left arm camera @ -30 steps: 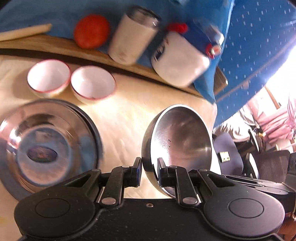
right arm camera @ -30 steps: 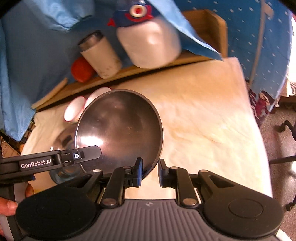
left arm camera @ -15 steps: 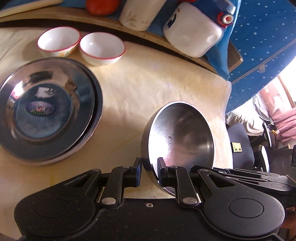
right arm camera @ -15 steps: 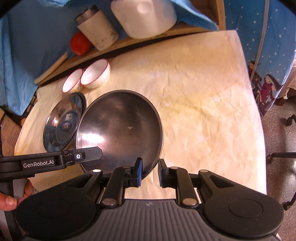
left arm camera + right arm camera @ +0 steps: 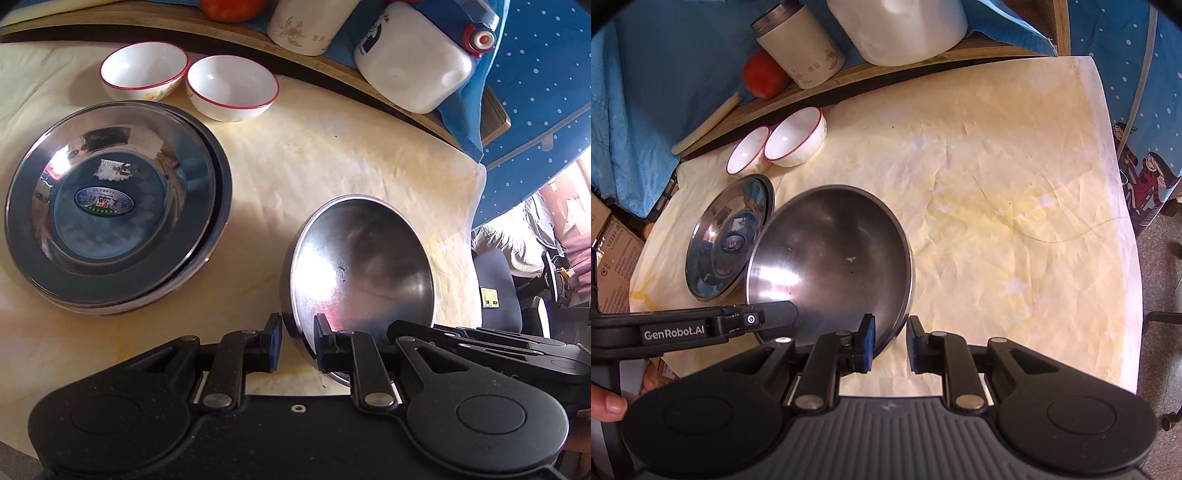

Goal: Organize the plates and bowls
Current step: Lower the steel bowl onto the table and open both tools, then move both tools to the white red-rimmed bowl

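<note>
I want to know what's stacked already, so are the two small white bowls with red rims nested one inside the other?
No, the two small white red-rimmed bowls sit side by side on the cream tablecloth, each showing its own empty inside.

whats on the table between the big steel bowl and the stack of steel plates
Nothing: in the left wrist view only bare cream table cover separates the steel bowl from the stacked steel plates. The two white bowls sit farther back, off that line.

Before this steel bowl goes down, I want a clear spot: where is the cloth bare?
Bare cloth runs right of the steel bowl to the table's far edge. A smaller patch lies between it and the two white bowls. The left is crowded: stacked steel plates and white bowls by the wooden shelf.
</note>
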